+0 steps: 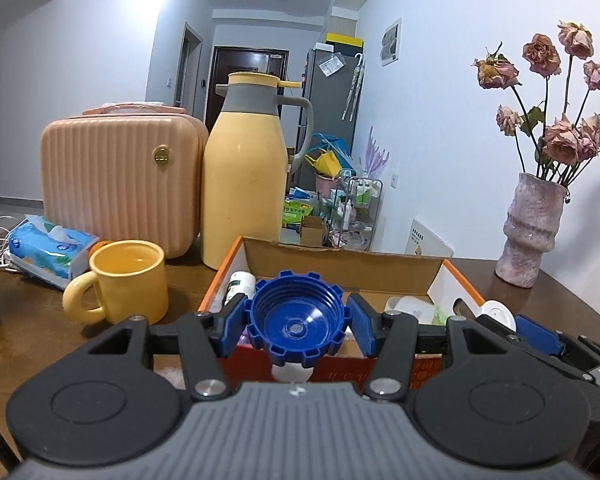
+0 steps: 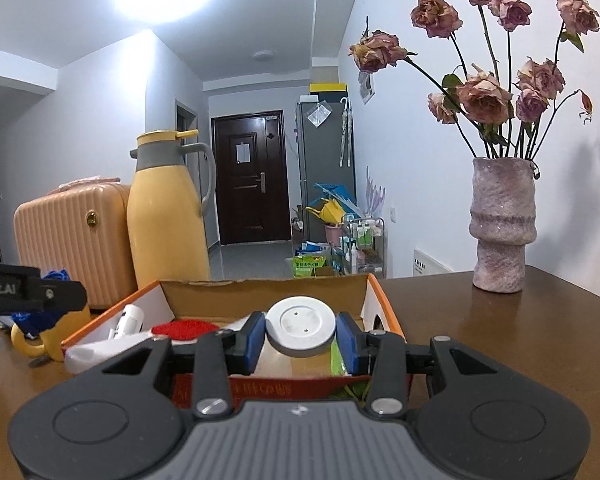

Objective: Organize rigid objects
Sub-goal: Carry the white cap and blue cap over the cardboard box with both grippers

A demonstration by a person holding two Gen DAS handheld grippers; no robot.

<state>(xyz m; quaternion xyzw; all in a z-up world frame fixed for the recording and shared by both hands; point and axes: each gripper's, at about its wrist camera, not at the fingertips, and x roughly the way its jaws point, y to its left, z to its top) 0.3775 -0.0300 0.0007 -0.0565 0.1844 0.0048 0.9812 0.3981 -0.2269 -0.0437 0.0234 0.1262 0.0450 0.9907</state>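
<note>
My left gripper [image 1: 298, 322] is shut on a blue ridged screw cap [image 1: 298, 316], held at the near edge of an open cardboard box [image 1: 340, 268] with orange rims. My right gripper [image 2: 301, 338] is shut on a white round disc [image 2: 301, 326], held over the same box [image 2: 268, 286]. In the box lie a white bottle [image 2: 130, 320], a red round pad [image 2: 184, 329] and some packets. The right gripper with its white disc also shows at the right of the left wrist view [image 1: 500, 314].
On the brown table [image 2: 480, 340] stand a yellow thermos jug [image 1: 244, 176], a peach ribbed case [image 1: 120, 176], a yellow mug [image 1: 128, 286], a tissue pack [image 1: 48, 246] and a pink vase of dried roses [image 2: 502, 224]. Clutter and a fridge lie beyond.
</note>
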